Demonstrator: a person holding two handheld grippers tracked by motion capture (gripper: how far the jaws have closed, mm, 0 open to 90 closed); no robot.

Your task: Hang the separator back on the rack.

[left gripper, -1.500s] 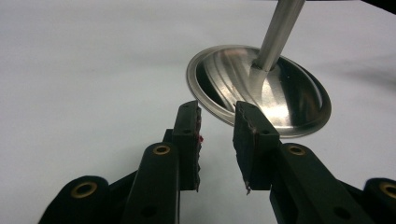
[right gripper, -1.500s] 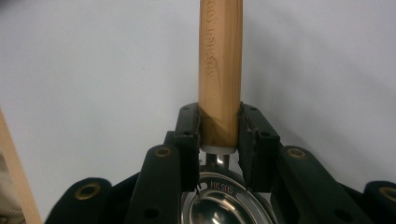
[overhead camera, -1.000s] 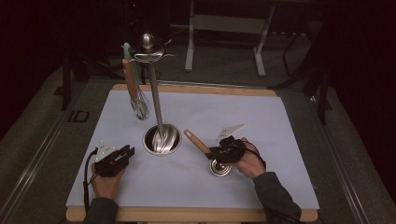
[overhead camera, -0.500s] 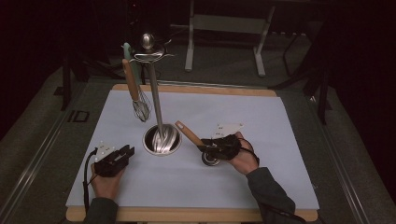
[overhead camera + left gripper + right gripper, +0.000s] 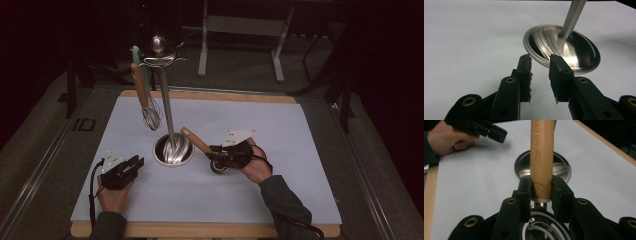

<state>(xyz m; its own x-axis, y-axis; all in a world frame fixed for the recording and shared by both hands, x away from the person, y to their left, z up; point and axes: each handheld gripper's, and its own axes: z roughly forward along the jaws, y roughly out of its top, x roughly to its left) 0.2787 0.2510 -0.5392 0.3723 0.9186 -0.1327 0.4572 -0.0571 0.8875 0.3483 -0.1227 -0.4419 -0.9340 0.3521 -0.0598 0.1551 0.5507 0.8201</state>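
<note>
A steel utensil stand has a round dished base (image 5: pixel 172 150) (image 5: pixel 574 53) (image 5: pixel 522 168) and a tall pole (image 5: pixel 166 105) (image 5: pixel 572 17). From its top ring hangs a wooden-handled whisk (image 5: pixel 149 112). My right gripper (image 5: pixel 220 152) (image 5: pixel 541 187) is shut on the wooden handle (image 5: pixel 196 141) (image 5: pixel 541 157) of a utensil with a round metal head (image 5: pixel 219 167) (image 5: pixel 544 230). The handle slants up toward the base. My left gripper (image 5: pixel 135 162) (image 5: pixel 540 65) rests on the mat left of the base, open, with nothing between its jaws.
A pale mat (image 5: pixel 280 130) covers a wooden board (image 5: pixel 200 230). In the right gripper view the other hand (image 5: pixel 446 140) and its gripper (image 5: pixel 496 132) lie beyond the base. Dark floor and a metal frame (image 5: pixel 240 25) lie behind the table.
My right gripper has carried the wooden-handled utensil leftward, closer to the stand's base, and slightly up. The left gripper has stayed where it was.
</note>
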